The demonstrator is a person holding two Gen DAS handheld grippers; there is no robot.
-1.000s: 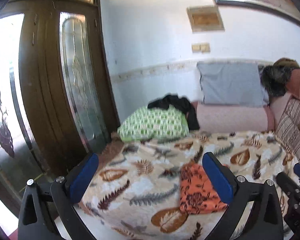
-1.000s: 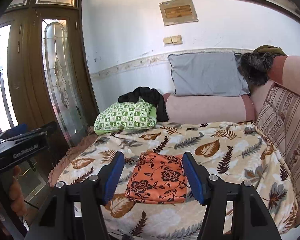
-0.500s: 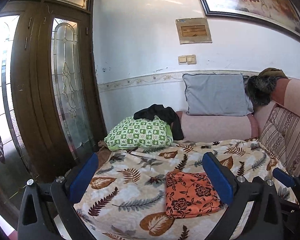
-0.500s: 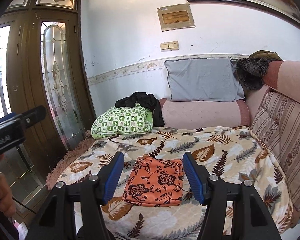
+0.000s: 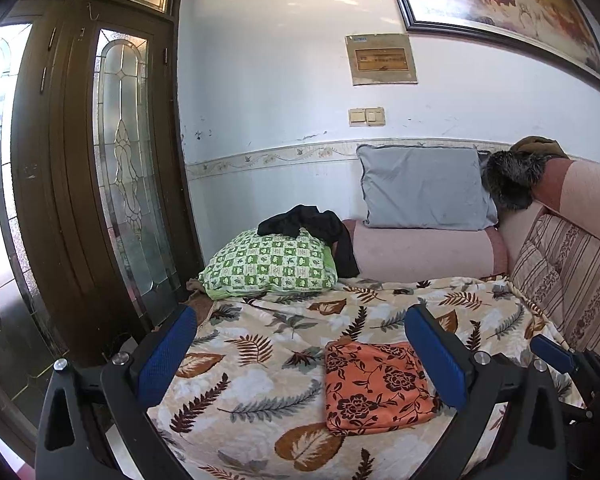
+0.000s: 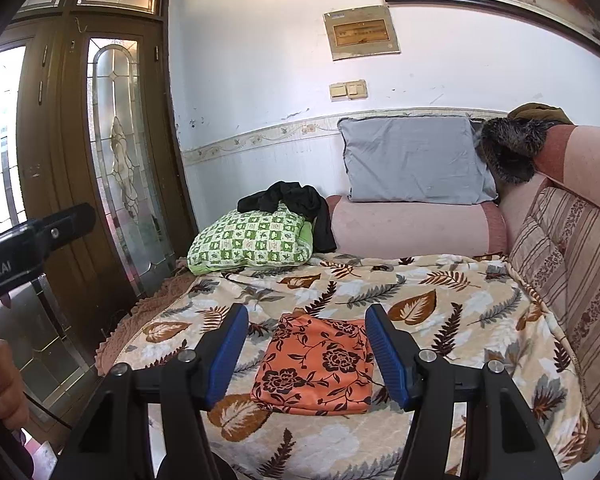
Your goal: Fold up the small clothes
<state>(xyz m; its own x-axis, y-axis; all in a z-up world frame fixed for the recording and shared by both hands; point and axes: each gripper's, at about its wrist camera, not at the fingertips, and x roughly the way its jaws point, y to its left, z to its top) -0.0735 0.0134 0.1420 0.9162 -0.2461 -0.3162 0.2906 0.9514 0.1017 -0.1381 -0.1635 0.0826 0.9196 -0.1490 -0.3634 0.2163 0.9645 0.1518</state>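
- The folded orange floral garment (image 6: pixel 314 364) lies flat as a neat square on the leaf-print blanket (image 6: pixel 440 304), near the blanket's front edge.
- The right claw (image 6: pixel 307 354) is raised in front of it, blue pads spread wide, gripping nothing; the garment shows between its fingers.
- The left claw (image 5: pixel 300 364) is likewise spread and empty, with the garment (image 5: pixel 376 386) beside its right finger.
- A green checked pillow (image 5: pixel 270 266) sits at the blanket's far left with a black garment (image 5: pixel 316 228) draped on it.
- A grey cushion (image 5: pixel 424 188) leans against the wall.
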